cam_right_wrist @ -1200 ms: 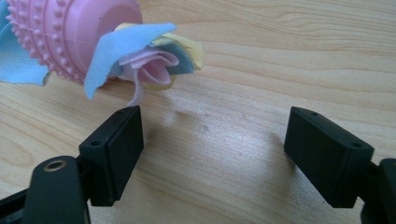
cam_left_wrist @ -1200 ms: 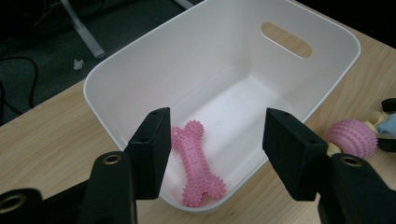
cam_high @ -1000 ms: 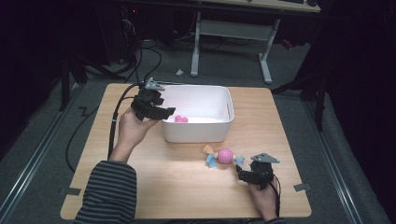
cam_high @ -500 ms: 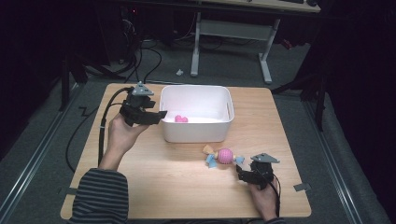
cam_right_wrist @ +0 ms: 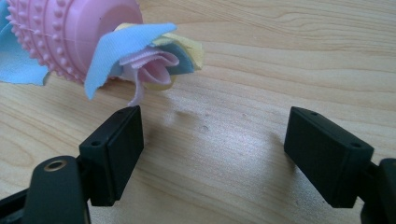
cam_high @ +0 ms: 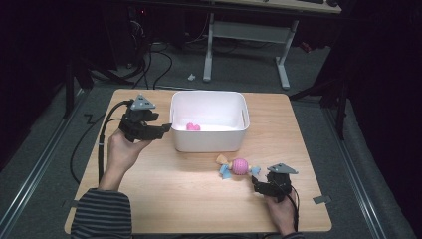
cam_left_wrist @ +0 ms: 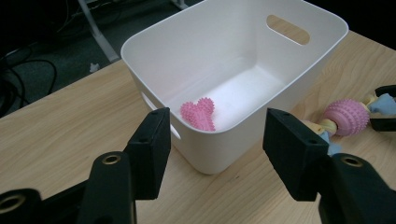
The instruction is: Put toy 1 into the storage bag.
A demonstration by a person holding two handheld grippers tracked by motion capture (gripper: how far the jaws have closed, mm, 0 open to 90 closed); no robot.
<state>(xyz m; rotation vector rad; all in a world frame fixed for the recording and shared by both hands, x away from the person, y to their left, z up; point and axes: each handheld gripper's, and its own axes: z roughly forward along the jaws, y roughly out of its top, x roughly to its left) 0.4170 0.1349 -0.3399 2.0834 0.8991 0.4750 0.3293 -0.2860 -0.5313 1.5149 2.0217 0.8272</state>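
1. Fingers of our left gripper (cam_high: 166, 127) stand partly open with nothing between them; in the left gripper view (cam_left_wrist: 212, 140) they frame the near corner of the white bin without touching it.
2. We hold that gripper just off the bin's (cam_high: 209, 142) 9 o'clock wall, above the table (cam_high: 164, 194), pointing toward 3 o'clock.
3. Inside the bin lies a spiky pink toy (cam_high: 192, 127), against the wall nearest the left gripper; the left gripper view shows it (cam_left_wrist: 200, 114) resting on the white floor by the near corner.
4. We keep our right gripper (cam_high: 255, 184) low on the table at about 5 o'clock from the bin, well apart from the left one.
5. Its fingers (cam_right_wrist: 212, 154) are spread wide and empty, bare wood between them.
6. A pink knobbly ball with cloth tails (cam_high: 238, 166) lies on the table just at 11 o'clock of the right gripper; in the right gripper view the cloth (cam_right_wrist: 144, 56) sits just beyond the left finger, and whether they touch we cannot tell.
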